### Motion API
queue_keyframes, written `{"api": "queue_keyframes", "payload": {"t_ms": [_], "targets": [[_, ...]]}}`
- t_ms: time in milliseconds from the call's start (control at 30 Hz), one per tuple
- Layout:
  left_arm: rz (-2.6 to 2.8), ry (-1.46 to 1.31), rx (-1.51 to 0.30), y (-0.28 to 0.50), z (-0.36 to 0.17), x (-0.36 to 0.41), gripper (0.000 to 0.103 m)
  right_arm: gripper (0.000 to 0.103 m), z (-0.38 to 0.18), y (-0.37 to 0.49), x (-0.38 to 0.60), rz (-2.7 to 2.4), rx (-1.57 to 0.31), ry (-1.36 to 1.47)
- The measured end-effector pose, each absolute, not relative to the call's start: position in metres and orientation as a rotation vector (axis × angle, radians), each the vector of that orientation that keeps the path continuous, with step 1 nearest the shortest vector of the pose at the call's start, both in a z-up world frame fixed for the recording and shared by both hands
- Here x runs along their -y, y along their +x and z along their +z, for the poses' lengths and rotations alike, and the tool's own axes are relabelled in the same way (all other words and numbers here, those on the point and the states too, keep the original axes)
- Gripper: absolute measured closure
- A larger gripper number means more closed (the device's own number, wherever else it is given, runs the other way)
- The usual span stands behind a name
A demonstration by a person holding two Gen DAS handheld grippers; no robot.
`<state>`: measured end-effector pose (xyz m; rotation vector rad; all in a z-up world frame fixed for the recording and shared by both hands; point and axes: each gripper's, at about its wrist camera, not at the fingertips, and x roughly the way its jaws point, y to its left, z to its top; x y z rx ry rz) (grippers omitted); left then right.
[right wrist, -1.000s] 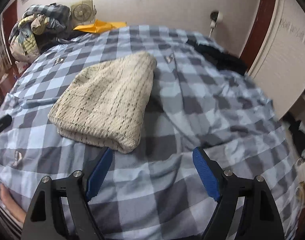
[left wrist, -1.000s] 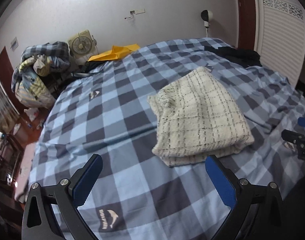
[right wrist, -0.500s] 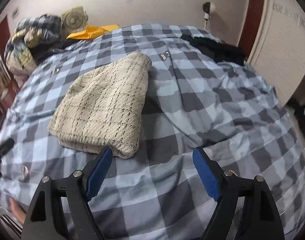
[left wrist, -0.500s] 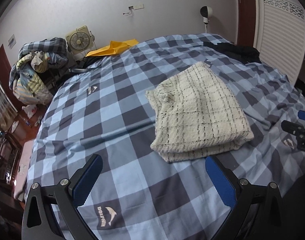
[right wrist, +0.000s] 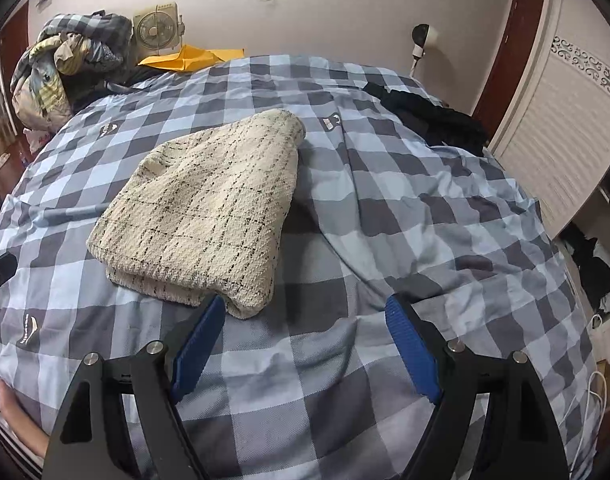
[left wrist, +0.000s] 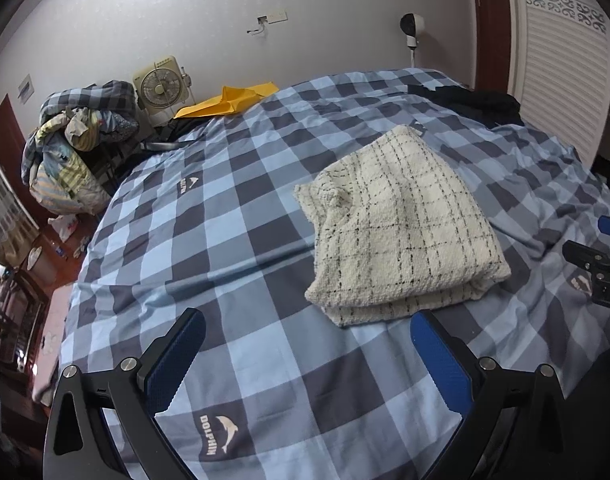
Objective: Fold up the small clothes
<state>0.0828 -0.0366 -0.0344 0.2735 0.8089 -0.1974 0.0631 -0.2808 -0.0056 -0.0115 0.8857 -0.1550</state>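
Both grippers, left gripper (left wrist: 305,356) & right gripper (right wrist: 305,344), gape wide, empty. Folded cream black-checked knit garment (right wrist: 209,208) lies at 11 o'clock on blue-grey checked duvet (right wrist: 405,220). Risk: snagging duvet w/ garment, undoing fold.

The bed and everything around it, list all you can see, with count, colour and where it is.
Folded garment: one, cream with black check lines, on the bed just beyond both grippers.
Bed cover: one, blue and grey check with dolphin logos, spread over the bed.
Black clothing: one heap, far right of the bed.
Yellow item: one, far edge of the bed.
Fan: one, cream, by the far wall.
Bedding pile: one, mixed colours, far left beside the bed.
Wall lamp: one, black and white, far wall.
Left gripper: black with blue pads, open, empty.
Right gripper: black with blue pads, open, empty.
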Motion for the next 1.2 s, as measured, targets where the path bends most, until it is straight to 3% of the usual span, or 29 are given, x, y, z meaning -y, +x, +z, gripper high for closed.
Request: {"api": "queue_keyframes", "payload": {"t_ms": [1200], "targets": [[-0.190,0.279,-0.801,0.0823,-0.0328,0.0357,0.000,0.023,-0.0062,0.0634,0.2820,-0.165,-0.890,0.000]]}}
